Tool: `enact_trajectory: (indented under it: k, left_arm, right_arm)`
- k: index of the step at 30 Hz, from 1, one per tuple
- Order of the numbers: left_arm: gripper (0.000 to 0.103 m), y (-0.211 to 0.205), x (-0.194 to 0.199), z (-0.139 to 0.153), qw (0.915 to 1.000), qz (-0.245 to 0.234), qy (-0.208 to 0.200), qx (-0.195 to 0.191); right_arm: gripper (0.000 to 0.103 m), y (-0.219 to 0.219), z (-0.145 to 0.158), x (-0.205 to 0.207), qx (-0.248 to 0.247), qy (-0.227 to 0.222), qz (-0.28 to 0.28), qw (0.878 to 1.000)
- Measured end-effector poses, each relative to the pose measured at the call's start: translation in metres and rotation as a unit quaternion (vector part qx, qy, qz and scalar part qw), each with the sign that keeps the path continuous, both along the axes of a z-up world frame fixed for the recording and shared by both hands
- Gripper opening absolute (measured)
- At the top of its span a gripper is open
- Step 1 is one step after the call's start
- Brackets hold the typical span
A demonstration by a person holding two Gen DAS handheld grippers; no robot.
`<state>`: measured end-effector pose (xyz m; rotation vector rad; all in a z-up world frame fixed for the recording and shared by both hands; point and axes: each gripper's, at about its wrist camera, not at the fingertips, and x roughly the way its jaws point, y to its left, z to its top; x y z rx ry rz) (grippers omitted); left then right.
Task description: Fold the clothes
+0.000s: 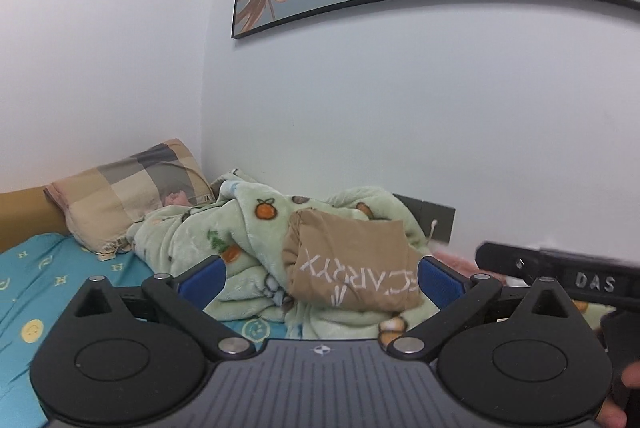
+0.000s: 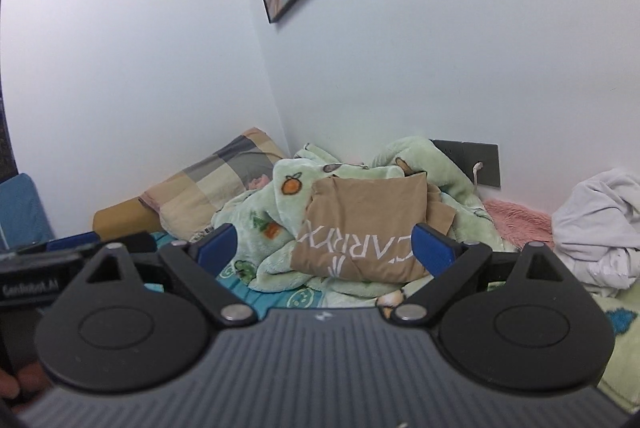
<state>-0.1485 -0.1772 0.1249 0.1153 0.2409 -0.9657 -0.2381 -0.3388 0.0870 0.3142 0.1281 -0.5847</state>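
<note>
A folded tan shirt (image 1: 352,264) with white lettering lies on a rumpled green fleece blanket (image 1: 240,228) at the back of the bed. The same tan shirt (image 2: 360,232) shows in the right wrist view, resting on the green blanket (image 2: 280,212). My left gripper (image 1: 320,274) is open, its blue pads wide apart, held short of the shirt with nothing between them. My right gripper (image 2: 324,242) is open too and holds nothing. A crumpled white garment (image 2: 596,224) lies at the right by the wall.
A checked pillow (image 1: 132,196) leans in the corner on the turquoise bedsheet (image 1: 48,276). Pink fleece (image 2: 516,220) lies beside the white garment. A grey wall socket plate (image 2: 480,164) with a cable sits behind the blanket. The other gripper's black body (image 1: 568,276) crosses the right edge.
</note>
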Motion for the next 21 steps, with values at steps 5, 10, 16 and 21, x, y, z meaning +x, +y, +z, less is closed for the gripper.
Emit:
enact_trajectory:
  k: [5, 10, 16, 21]
  left_arm:
    - [0.103, 0.014, -0.002, -0.02, 0.9999, 0.015, -0.003, -0.006]
    - [0.103, 0.012, 0.021, -0.044, 0.999, 0.037, 0.023, -0.01]
    - [0.103, 0.006, 0.035, -0.064, 0.9983, 0.051, 0.026, -0.005]
    - [0.103, 0.001, 0.041, -0.073, 0.9985, 0.047, 0.029, -0.003]
  right_arm:
    - [0.095, 0.02, -0.014, 0.001, -0.024, -0.011, -0.005, 1.0]
    - [0.095, 0.022, -0.043, 0.018, -0.047, 0.0, 0.001, 0.999]
    - [0.095, 0.009, -0.065, 0.039, -0.04, 0.025, -0.004, 0.999]
    - [0.095, 0.002, -0.076, 0.048, -0.028, 0.04, -0.012, 0.999]
